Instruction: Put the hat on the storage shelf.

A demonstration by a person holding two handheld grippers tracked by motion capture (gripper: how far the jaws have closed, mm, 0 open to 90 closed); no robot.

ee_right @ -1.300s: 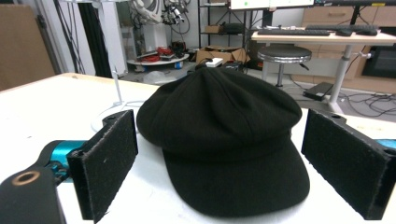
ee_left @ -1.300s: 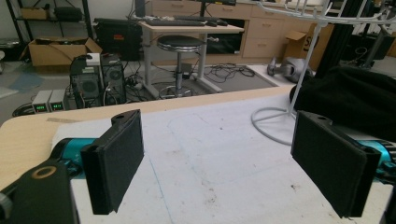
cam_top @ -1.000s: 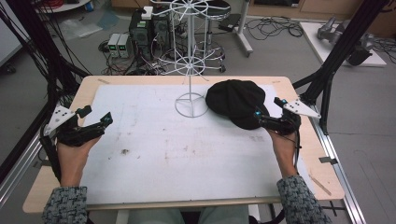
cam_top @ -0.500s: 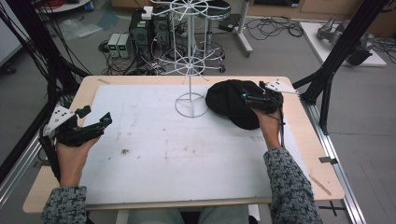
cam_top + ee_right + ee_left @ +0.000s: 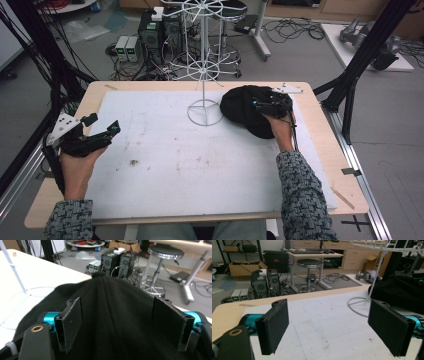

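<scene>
Right gripper (image 5: 257,103) sits wide open over my black hat (image 5: 240,107). My left gripper (image 5: 107,131), wide open too, holds nothing above the table (image 5: 175,165).

Left gripper (image 5: 328,326) low in frame, jaws wide apart, nothing between. White mat (image 5: 324,325) below, marked with specks, on a wooden table (image 5: 227,312). At right, white wire stand (image 5: 375,277), its ring base on the mat. Black cloth (image 5: 399,291) at right edge, just beside the stand. Beyond, upper centre, a stool (image 5: 308,263); upper left, computer towers (image 5: 265,283) and cardboard boxes (image 5: 242,267).
</scene>
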